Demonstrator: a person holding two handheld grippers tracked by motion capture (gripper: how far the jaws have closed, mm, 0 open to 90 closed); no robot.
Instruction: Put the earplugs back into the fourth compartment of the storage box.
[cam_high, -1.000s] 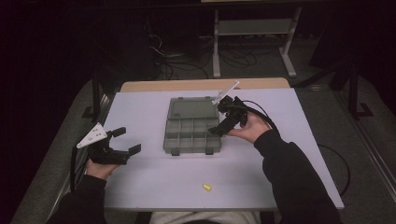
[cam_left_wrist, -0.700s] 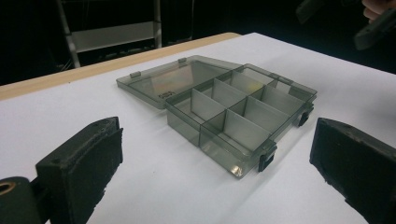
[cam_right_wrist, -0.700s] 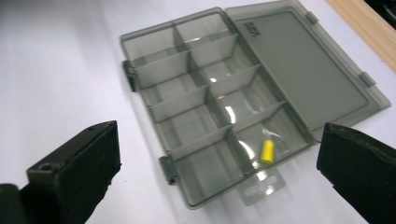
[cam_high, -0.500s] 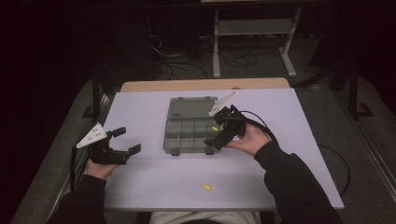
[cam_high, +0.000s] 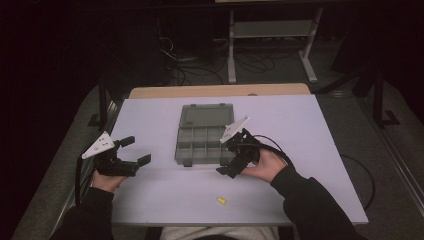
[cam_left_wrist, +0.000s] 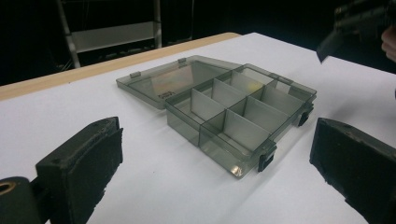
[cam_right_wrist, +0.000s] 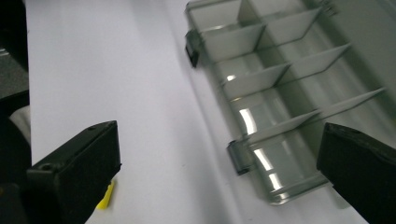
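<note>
So we're maybe partway through sorting bits into the grey compartment box (cam_high: 201, 136) — it sits mid-table with its lid (cam_high: 202, 114) flopped open flat on the far side, and the compartments look mostly bare from the left gripper view, though there's a faint yellowish hint in one far cell that we can't be sure about. One small yellow piece (cam_high: 221, 200) is lying on the white table (cam_high: 310, 150) near our edge, well apart from the box, so our guess is that's what's left to pick up and drop in.

Our right gripper (cam_high: 234, 162) is hovering just off the box's near right corner, jaws spread wide and holding nothing — its own view shows the yellow piece peeking beside one jaw. Our left gripper (cam_high: 134, 151) is parked off to the left, jaws also released and empty.

Nothing much in the way, really. Dark floor, cables (cam_high: 250, 62) and a metal stand (cam_high: 272, 30) beyond the table.
</note>
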